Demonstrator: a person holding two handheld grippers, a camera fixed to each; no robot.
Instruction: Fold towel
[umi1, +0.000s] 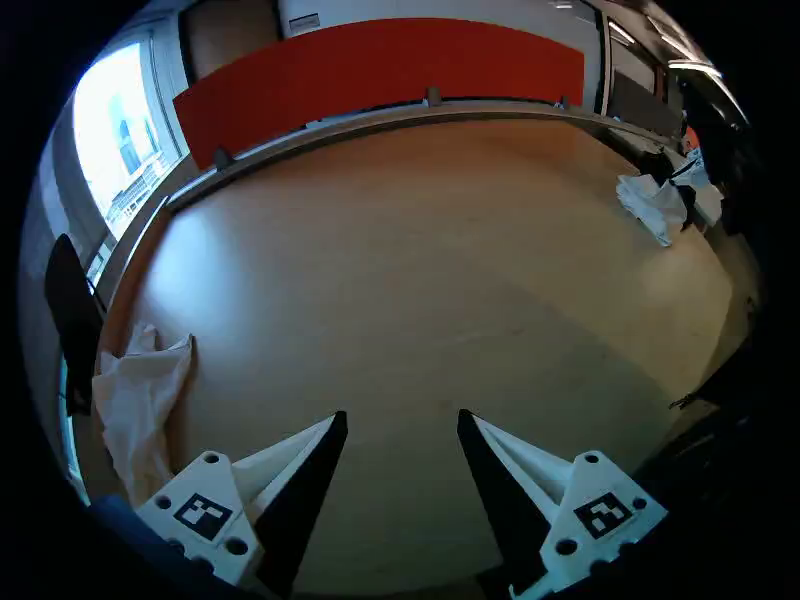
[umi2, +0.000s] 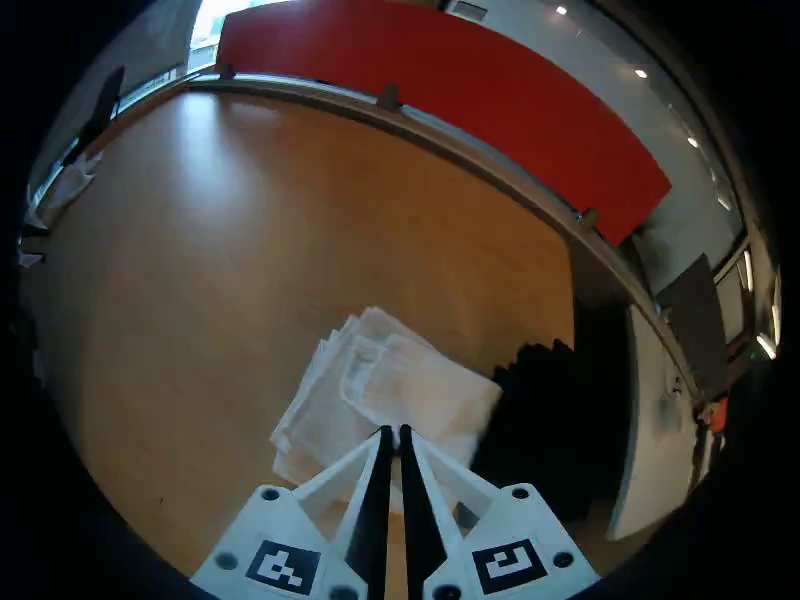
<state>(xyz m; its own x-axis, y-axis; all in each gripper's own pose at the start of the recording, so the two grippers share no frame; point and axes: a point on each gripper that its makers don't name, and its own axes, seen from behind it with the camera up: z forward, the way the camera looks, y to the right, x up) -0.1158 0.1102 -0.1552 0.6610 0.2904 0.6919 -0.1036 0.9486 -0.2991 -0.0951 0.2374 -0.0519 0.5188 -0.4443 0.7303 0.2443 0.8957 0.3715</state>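
Pale wood covers the whole table (umi1: 420, 250), and along its far edge, well ahead of both grippers, runs a long red divider panel (umi1: 380, 70), with a bright window (umi1: 120, 140) off to the left of it. From the left gripper view, the left gripper (umi1: 401, 415) sits low over bare wood with its two dark fingers spread wide and nothing between them. Just off its left finger, at the table's edge, a crumpled white cloth (umi1: 135, 400) lies in a loose heap, apart from the finger. Far ahead and to its right, near the table's opposite side, another bundle of white cloth (umi1: 650, 205) rests among darker clutter I cannot make out. In the right gripper view, the right gripper (umi2: 393, 430) has its fingers drawn almost together, with only a thin slit left between them. Their tips sit at the near edge of the folded towel stack (umi2: 400, 385), which lies flat on the wood directly ahead, its layers fanned slightly toward the gripper's left. Whether a layer of cloth is nipped between the tips, I cannot tell. Just to the right of the stack the wood ends at a dark shadowed area (umi2: 560, 420).
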